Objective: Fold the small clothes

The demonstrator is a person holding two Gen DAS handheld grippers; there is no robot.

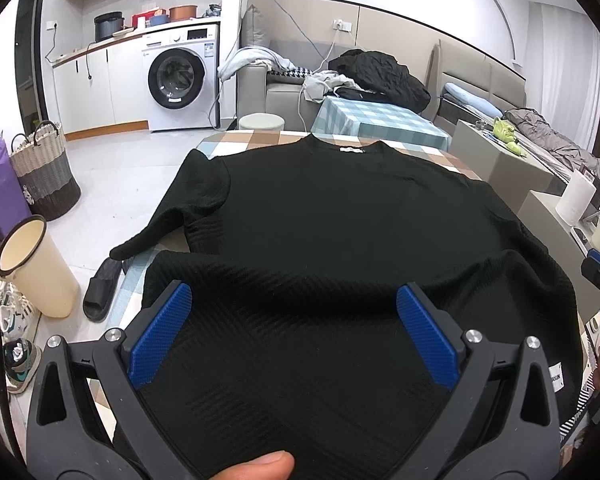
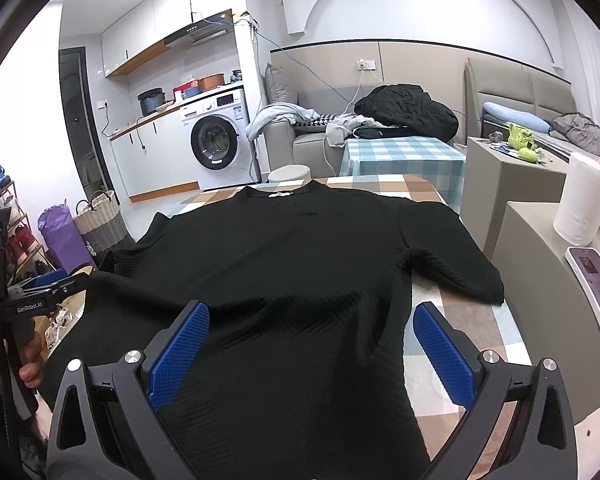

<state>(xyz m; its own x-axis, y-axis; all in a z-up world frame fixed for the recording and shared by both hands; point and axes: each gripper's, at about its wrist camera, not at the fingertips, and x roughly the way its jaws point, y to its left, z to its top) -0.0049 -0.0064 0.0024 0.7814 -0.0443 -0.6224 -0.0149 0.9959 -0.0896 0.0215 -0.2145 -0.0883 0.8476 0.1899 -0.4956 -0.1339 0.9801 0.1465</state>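
One black sweater (image 1: 332, 216) lies spread flat on the checked table (image 2: 472, 320), collar at the far edge and both sleeves out to the sides, the left one hanging past the table's edge. Two grippers hover over its near hem: the left gripper (image 1: 294, 300) and the right gripper (image 2: 312, 316), each with its two blue pads (image 2: 180, 352) spread wide and grasping nothing.
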